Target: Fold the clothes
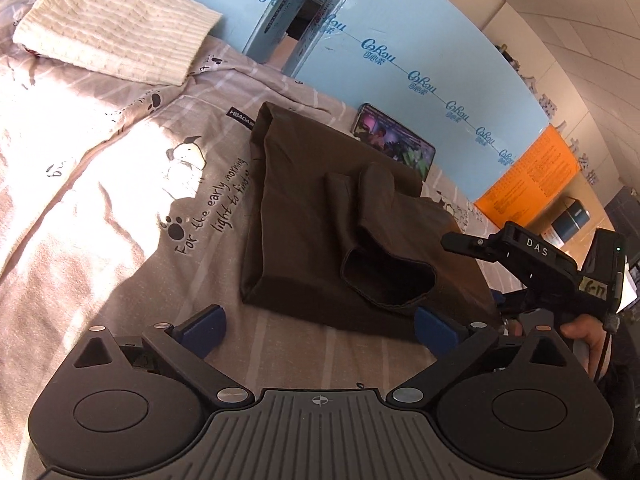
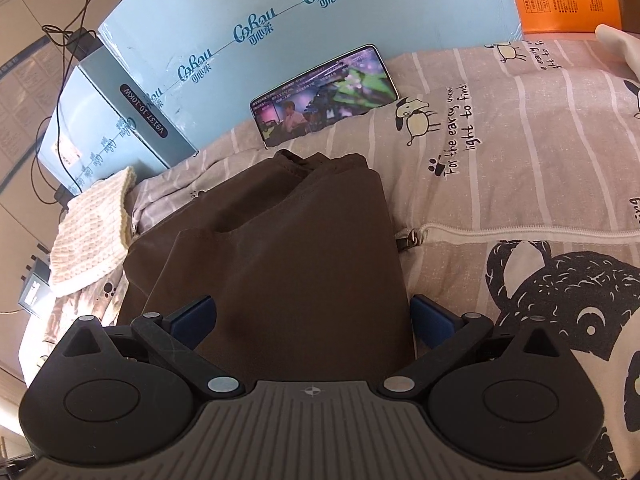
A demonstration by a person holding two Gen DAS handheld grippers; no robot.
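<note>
A dark brown garment [image 1: 320, 224] lies folded on the patterned bed sheet [image 1: 120, 208], with a sleeve opening turned up on its near right part. My left gripper [image 1: 320, 326] is open, its blue pads just short of the garment's near edge and holding nothing. The right gripper's body [image 1: 532, 256] shows at the garment's right side. In the right wrist view my right gripper [image 2: 312, 320] is open, its blue pads on either side of the brown garment [image 2: 288, 248], above the cloth.
A folded cream knit sweater [image 1: 116, 24] lies at the far left of the bed. A phone with a lit screen [image 2: 324, 94] leans against light blue boxes [image 1: 400, 48] behind the garment. An orange box [image 1: 528, 176] stands at the far right.
</note>
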